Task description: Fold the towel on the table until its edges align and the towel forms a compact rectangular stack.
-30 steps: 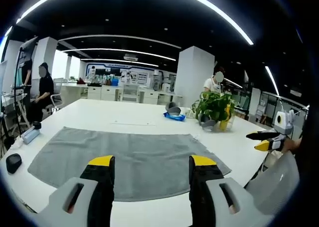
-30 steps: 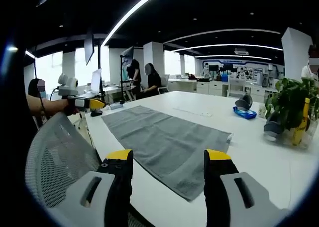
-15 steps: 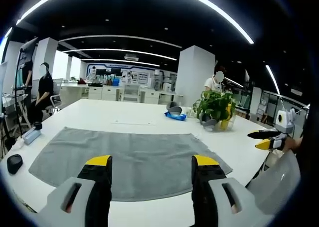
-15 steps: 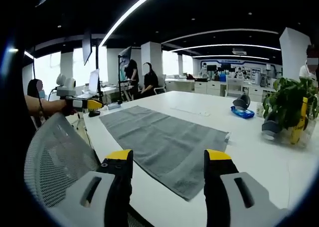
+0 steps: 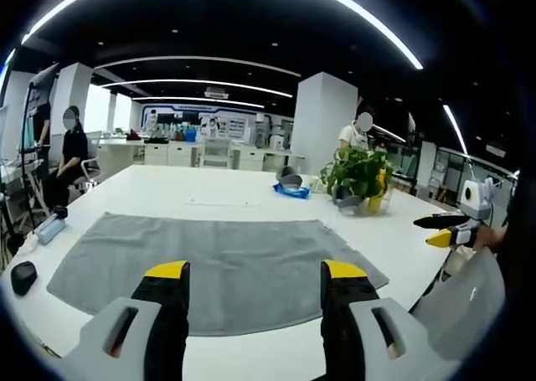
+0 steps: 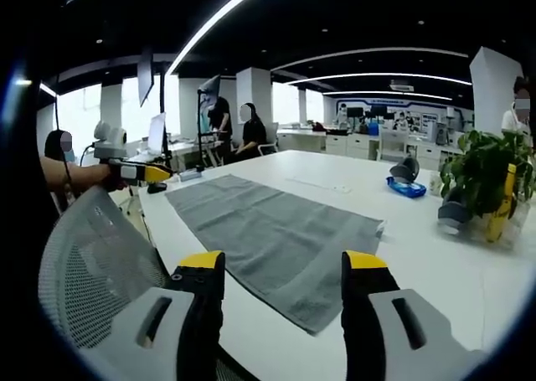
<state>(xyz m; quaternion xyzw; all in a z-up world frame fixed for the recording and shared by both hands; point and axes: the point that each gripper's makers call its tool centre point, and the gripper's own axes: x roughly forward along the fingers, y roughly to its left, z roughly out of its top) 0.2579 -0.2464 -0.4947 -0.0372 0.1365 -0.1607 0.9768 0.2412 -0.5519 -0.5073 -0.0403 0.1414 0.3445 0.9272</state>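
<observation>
A grey towel (image 5: 209,264) lies spread flat on the white table (image 5: 193,193); it also shows in the right gripper view (image 6: 276,234). My left gripper (image 5: 254,285) hovers open above the towel's near edge, nothing between its yellow-tipped jaws. My right gripper (image 6: 282,272) stands open above the towel's near right corner, empty too. The right gripper (image 5: 444,230) comes into the left gripper view at the far right, off the table edge. The left gripper (image 6: 138,173) shows in the right gripper view at the left, held in a hand.
A potted plant (image 5: 362,176) with a yellow bottle stands on the table at the right, a blue object (image 5: 291,191) beyond the towel. A black mouse (image 5: 23,276) and a small case (image 5: 48,227) lie left. A mesh chair back (image 6: 92,264) stands close. People are behind.
Both views shifted slightly as the hands moved; the towel lies unmoved and both grippers stay open.
</observation>
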